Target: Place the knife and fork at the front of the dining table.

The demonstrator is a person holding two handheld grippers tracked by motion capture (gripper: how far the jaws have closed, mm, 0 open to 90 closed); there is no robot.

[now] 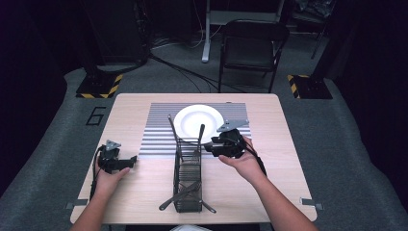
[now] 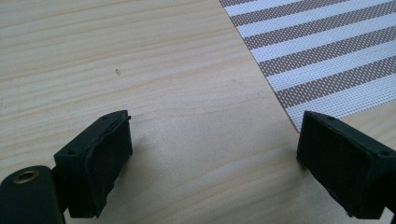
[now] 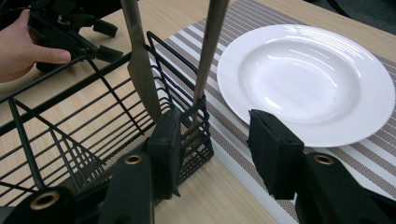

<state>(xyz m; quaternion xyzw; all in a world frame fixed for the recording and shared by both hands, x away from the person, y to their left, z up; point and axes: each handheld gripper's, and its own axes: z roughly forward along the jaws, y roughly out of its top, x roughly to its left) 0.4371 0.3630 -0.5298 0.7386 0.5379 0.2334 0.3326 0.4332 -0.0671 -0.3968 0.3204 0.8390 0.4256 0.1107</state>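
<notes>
The right tool [image 3: 212,154] stood half-open at the corner of the black wire rack [image 1: 187,178], one jaw against the rack's end and nothing gripped, beside the upright knife [image 3: 140,60] and the white plate [image 3: 308,79]. The left tool [image 2: 212,158] hung wide open and empty over the bare tabletop [image 2: 163,70] near the striped mat [image 2: 327,51].
</notes>
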